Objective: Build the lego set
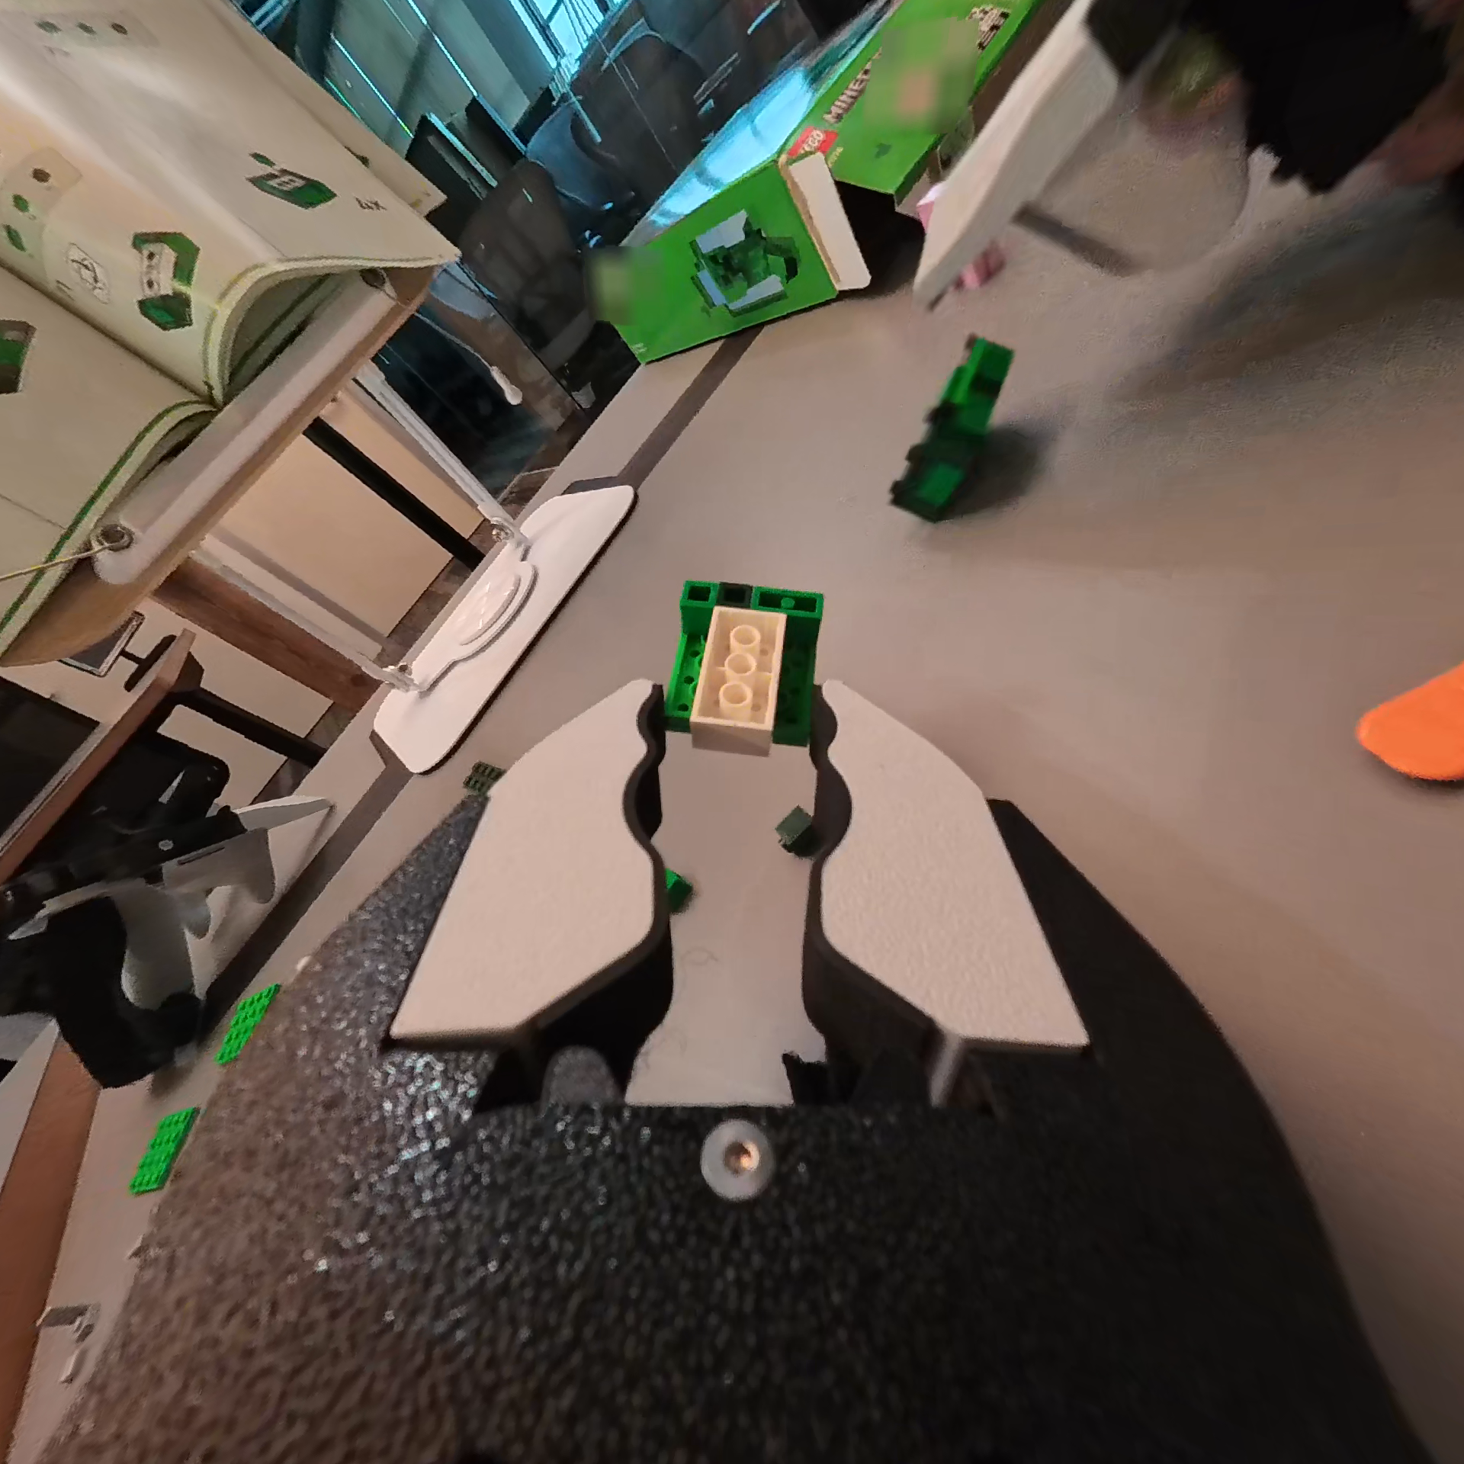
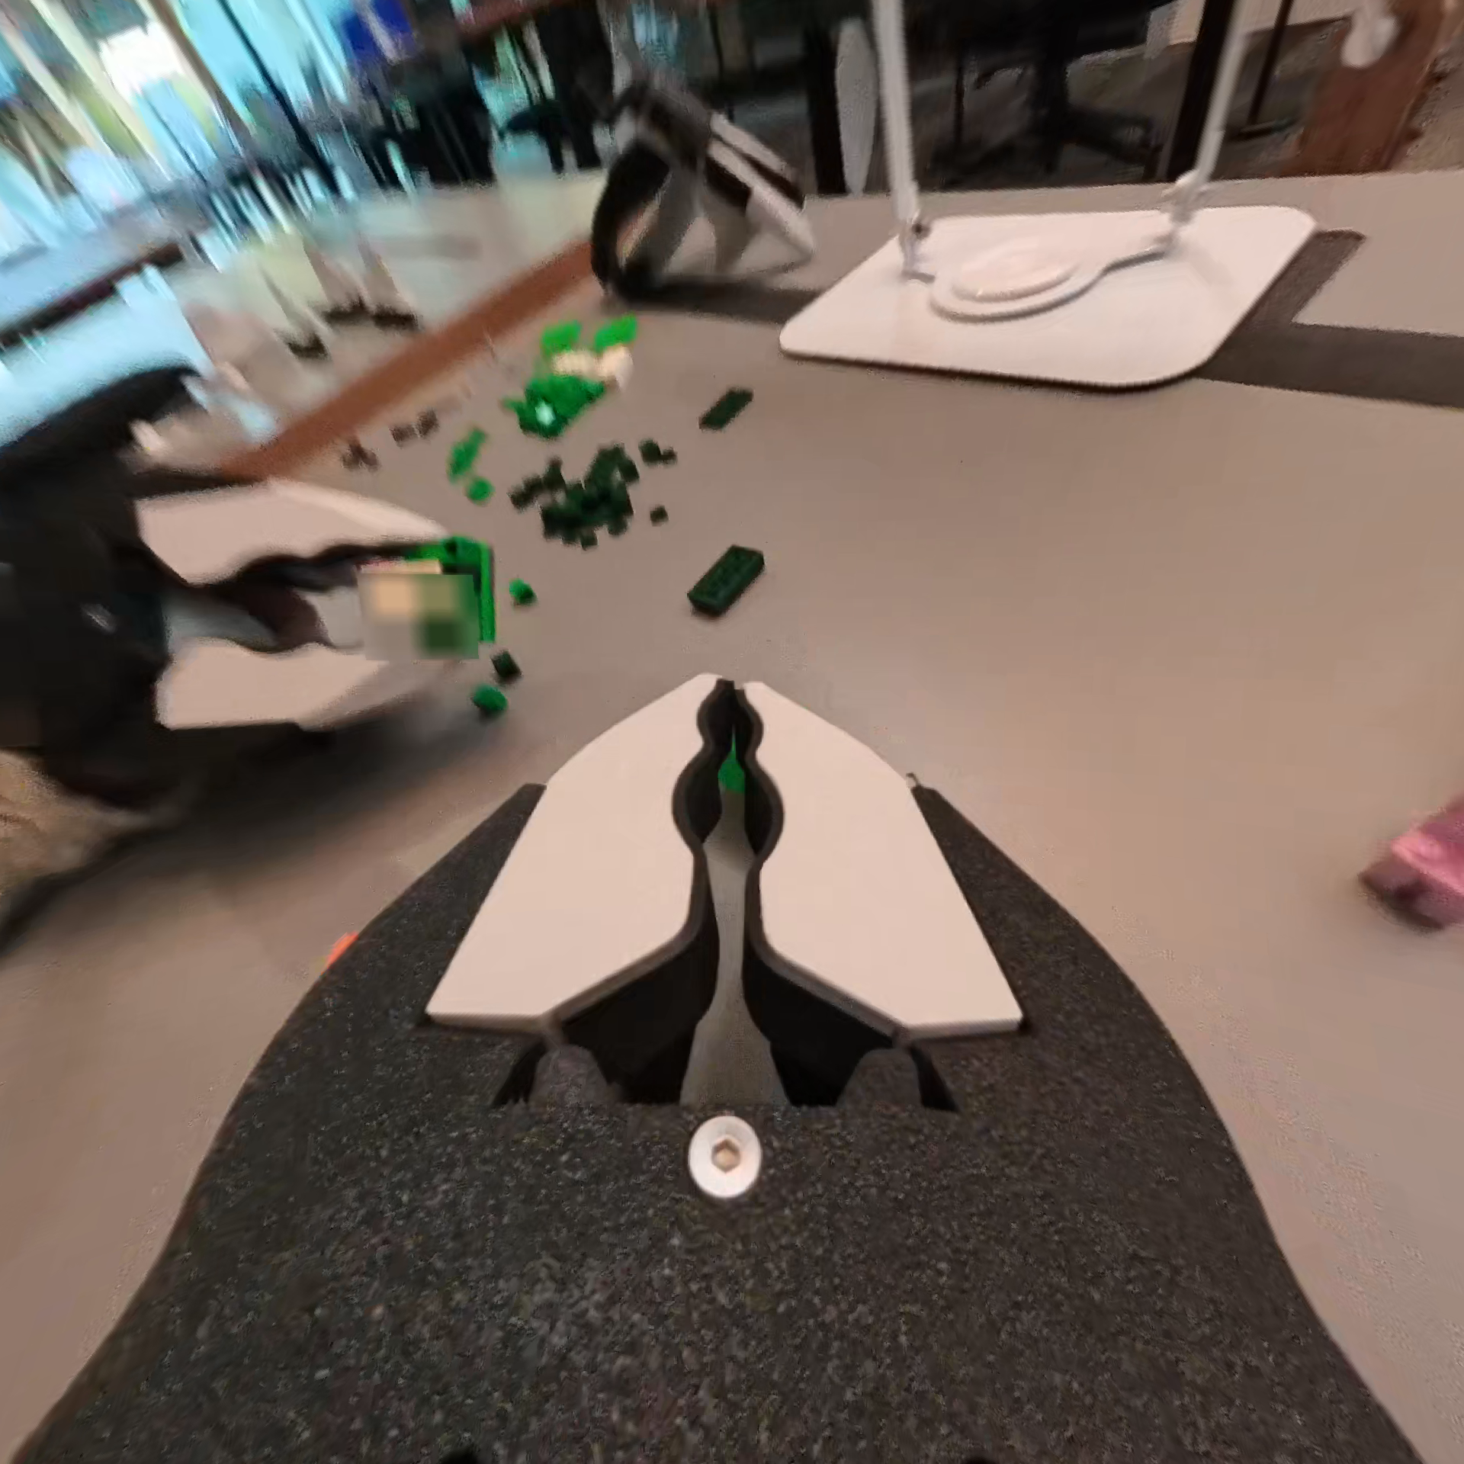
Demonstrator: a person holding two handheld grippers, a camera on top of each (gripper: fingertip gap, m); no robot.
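My left gripper [image 1: 738, 713] is shut on a small lego build: a green base and back wall [image 1: 800, 610] with a white brick [image 1: 741, 665] on it, seen from its underside. The pads press the green sides and hold it above the grey table [image 1: 1109, 792]. The right wrist view shows this gripper [image 2: 444, 602] at the left, blurred, with the green build in it. My right gripper [image 2: 733, 685] is shut, tips together, low over the table. A small bright green piece [image 2: 733, 770] sits in the hollow between its pads.
A pile of loose green pieces [image 2: 586, 491] and a dark green plate [image 2: 725, 578] lie ahead. A white stand base [image 2: 1054, 301] carries an open instruction booklet [image 1: 158, 238]. Green boxes [image 1: 729, 261], another green build [image 1: 951, 436] and a spare gripper [image 2: 697, 214] stand farther off. Tip to tip, the grippers are about 12 centimeters apart. The left tips stand about 10 centimeters off the dark green plate [image 2: 725, 578].
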